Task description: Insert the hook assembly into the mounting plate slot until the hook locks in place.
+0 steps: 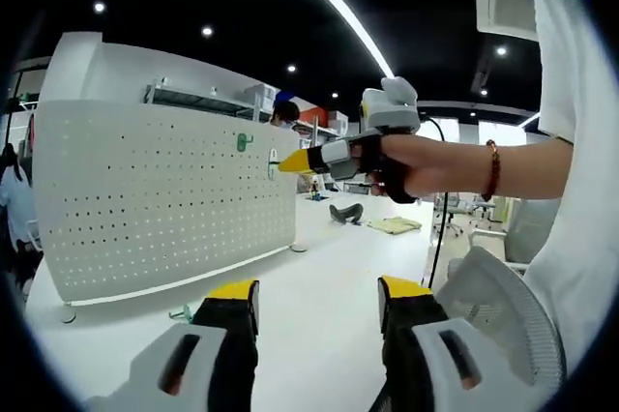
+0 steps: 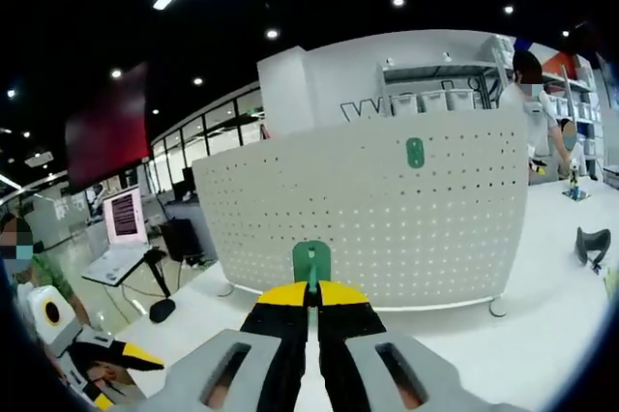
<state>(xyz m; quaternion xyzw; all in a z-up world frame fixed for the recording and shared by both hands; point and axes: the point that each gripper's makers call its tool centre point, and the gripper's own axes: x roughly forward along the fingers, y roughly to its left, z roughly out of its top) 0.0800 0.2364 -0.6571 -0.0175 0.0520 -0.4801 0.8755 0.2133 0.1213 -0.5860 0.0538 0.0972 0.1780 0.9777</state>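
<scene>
While the curved white perforated metal pegboard panel (image 2: 387, 219) is standing upright on the white tabletop (image 1: 329, 286), you are holding the right gripper (image 2: 311, 308) up in front of it with its yellow-tipped jaws clenched on a small green plastic hook piece (image 2: 311, 262). Seen from the left gripper view, that same gripper (image 1: 290, 162) is hovering just off the panel's (image 1: 164, 194) right edge, your hand (image 1: 411, 165) wrapped around its handle (a beaded bracelet (image 1: 493, 170) is circling the wrist). A second green hook (image 1: 243, 142) is already sitting on the panel's upper face (image 2: 415, 153). Your left gripper (image 1: 317, 301) is resting low over the table, jaws spread apart and gripping nothing.
</scene>
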